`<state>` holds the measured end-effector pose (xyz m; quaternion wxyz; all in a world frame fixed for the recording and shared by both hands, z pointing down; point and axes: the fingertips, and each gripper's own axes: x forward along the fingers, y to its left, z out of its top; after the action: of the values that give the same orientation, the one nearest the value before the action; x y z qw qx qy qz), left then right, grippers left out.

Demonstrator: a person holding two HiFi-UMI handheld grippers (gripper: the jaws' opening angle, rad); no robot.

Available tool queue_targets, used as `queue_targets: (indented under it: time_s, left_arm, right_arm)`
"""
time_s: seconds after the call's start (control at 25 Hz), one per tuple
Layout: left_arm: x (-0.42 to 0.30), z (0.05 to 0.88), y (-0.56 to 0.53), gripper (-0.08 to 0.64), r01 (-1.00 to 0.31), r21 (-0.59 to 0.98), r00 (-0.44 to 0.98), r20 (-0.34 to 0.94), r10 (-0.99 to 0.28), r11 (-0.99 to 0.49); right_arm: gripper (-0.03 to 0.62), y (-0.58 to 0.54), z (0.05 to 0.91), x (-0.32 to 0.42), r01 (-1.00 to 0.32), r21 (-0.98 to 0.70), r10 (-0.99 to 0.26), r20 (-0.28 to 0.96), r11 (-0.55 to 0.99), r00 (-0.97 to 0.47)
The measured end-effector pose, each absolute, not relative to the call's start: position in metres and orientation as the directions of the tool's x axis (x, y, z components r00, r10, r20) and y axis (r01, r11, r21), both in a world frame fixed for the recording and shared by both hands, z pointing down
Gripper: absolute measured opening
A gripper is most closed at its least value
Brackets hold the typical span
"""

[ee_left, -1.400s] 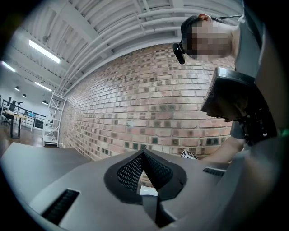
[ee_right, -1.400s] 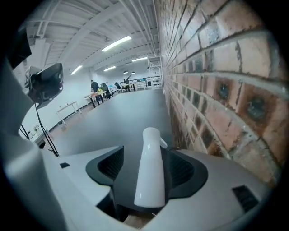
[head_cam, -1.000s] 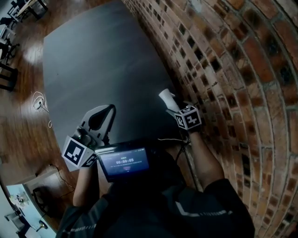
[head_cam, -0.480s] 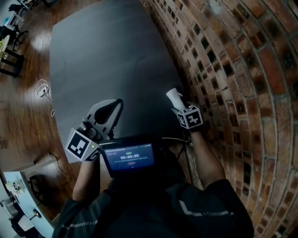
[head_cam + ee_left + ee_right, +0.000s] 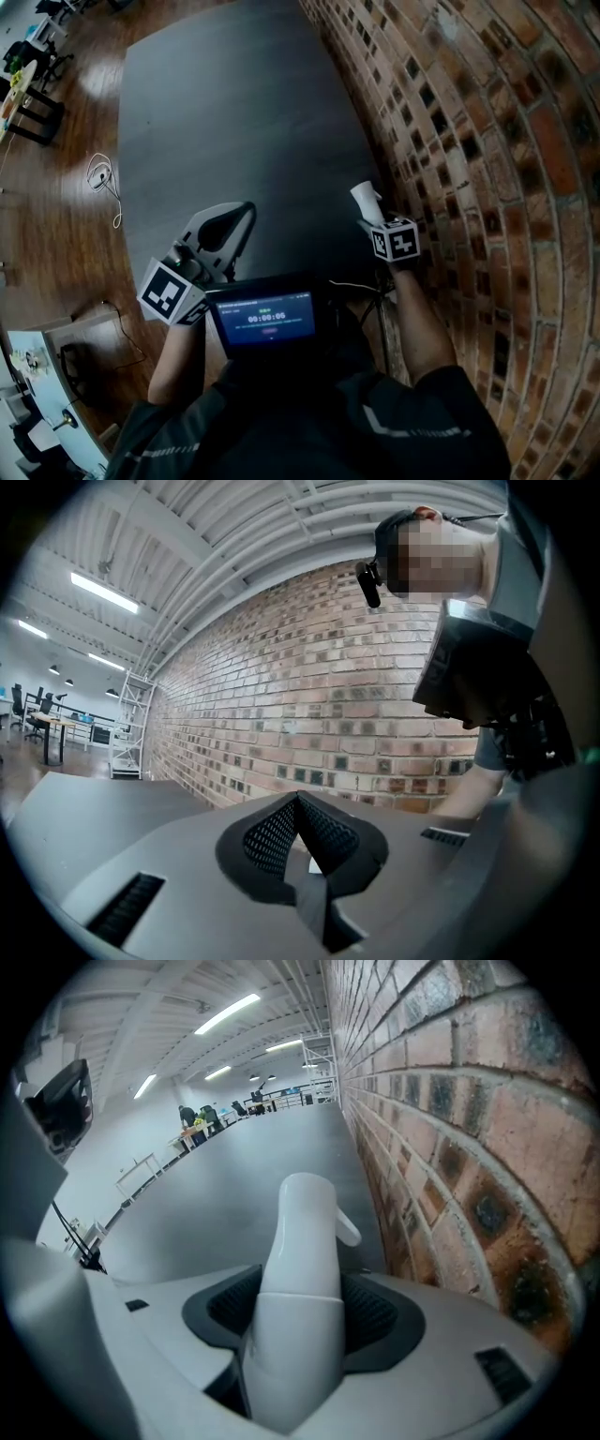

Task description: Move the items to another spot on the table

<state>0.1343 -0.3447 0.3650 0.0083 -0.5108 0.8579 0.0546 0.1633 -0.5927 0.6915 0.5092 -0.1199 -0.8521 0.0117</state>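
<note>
Chest screen (image 5: 262, 319) nearest, timer lit. Left gripper (image 5: 298, 801) beside it, held level over near table edge, jaws tip to tip, nothing between. Right gripper (image 5: 302, 1309) angled down at table's right side. Its jaws have just been closing and now pinch white item (image 5: 366, 199) round glossy tapered body. Whether item's base touches table (image 5: 225, 112): cannot tell. Risks: smooth taper could slide out of pads on lift. Brick wall (image 5: 469, 141) is just beside, so sideways swing could knock item loose.
</note>
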Motion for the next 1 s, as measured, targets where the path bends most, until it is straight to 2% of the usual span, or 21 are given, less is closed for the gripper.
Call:
queue_targets:
  time_s: [0.28, 0.48, 1.0]
  left_arm:
    - [0.149, 0.348, -0.320, -0.006, -0.843, 0.068, -0.537, -0.068, -0.841, 0.533]
    - [0.166, 0.340, -0.294, -0.006, -0.790, 0.067, -0.613, -0.066, -0.788, 0.609]
    - [0.212, 0.317, -0.173, -0.006, -0.550, 0.044, -0.834, -0.086, -0.545, 0.834]
  right_arm:
    - [0.273, -0.569, 0.635, 0.145, 0.255, -0.173, 0.293, 0.763, 0.951, -0.576]
    - [0.273, -0.529, 0.590, 0.135, 0.376, -0.186, 0.397, 0.672, 0.908, -0.626]
    - [0.273, -0.375, 0.508, 0.117, 0.695, -0.178, 0.670, 0.509, 0.697, -0.541]
